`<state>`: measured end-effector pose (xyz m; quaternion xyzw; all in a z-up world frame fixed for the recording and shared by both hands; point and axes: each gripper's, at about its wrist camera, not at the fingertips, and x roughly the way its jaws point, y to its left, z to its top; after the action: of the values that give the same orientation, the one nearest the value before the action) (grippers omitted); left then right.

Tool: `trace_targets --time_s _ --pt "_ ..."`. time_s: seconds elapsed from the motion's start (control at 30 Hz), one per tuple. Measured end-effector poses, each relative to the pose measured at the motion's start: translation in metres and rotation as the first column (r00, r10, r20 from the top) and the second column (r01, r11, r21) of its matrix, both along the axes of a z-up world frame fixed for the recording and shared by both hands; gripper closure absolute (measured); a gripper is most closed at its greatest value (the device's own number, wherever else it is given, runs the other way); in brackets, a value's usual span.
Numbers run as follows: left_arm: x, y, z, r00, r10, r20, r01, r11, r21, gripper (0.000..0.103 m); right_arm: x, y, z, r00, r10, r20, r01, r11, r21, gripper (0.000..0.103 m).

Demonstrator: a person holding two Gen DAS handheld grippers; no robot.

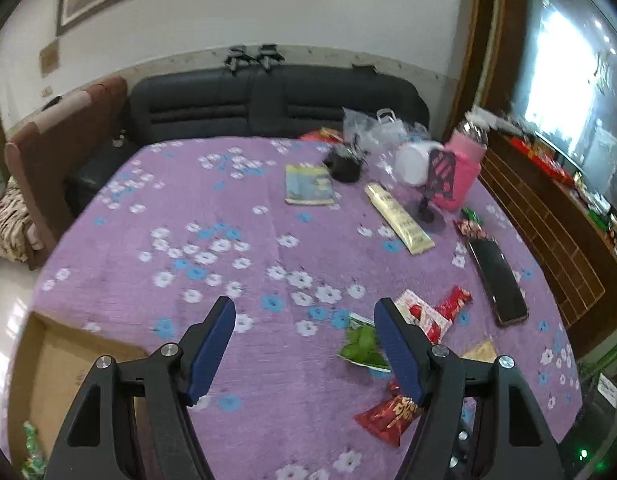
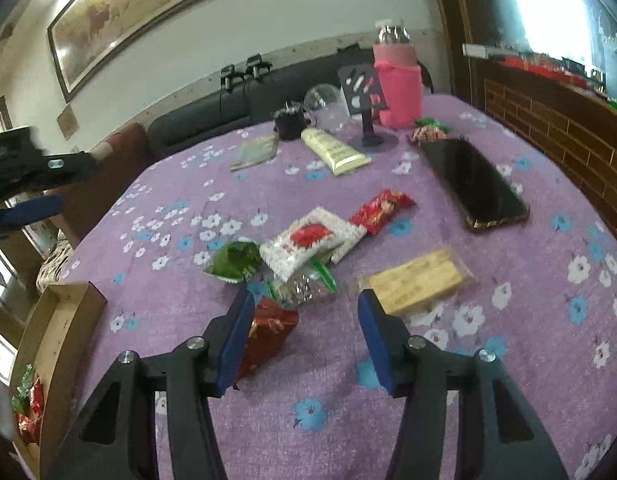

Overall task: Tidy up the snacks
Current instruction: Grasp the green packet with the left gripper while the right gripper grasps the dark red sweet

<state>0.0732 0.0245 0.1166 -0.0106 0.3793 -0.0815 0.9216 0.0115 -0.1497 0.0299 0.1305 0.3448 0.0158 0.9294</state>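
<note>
snacks lie bunched on the purple surface (image 2: 388,420): a green pack (image 2: 233,261), a white pack (image 2: 308,245), a red pack (image 2: 382,207), a dark red pack (image 2: 268,330) and a cracker pack (image 2: 418,280). your right gripper (image 2: 305,328) hangs over them, fingers wide apart and empty, the dark red pack beside its left finger. your left gripper (image 1: 304,338) is likewise spread and holds nothing. more snacks sit in the box (image 2: 64,320) at the surface's left edge. a phone (image 2: 472,184) lies further right.
</note>
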Motion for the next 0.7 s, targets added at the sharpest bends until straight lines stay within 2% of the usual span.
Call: trace_targets --time_s 0.2,0.37,0.6,0.7 --pt "0.005 -0.01 -0.021 0.998 -0.048 -0.045 0.047 0.999 -0.019 0.028 0.004 0.002 -0.006 1.0 0.011 -0.028 -0.011 1.0 -0.01 0.05" --pt "-0.004 0.01 -0.025 0.996 -0.044 -0.08 0.037 0.996 -0.085 0.028 0.003 0.001 -0.007 0.999 0.029 -0.039 -0.028 0.999 0.02 0.05" --pt "-0.023 0.034 -0.017 0.997 -0.046 -0.065 0.039 0.994 -0.1 0.027 -0.001 -0.02 -0.005 0.999 0.024 -0.032 -0.017 0.983 0.181 0.05" --pt "-0.009 0.035 -0.019 0.99 -0.07 -0.119 0.058 0.994 -0.097 0.025 -0.001 -0.034 -0.009 0.999 0.0 -0.039 0.01 0.967 0.253 0.05"
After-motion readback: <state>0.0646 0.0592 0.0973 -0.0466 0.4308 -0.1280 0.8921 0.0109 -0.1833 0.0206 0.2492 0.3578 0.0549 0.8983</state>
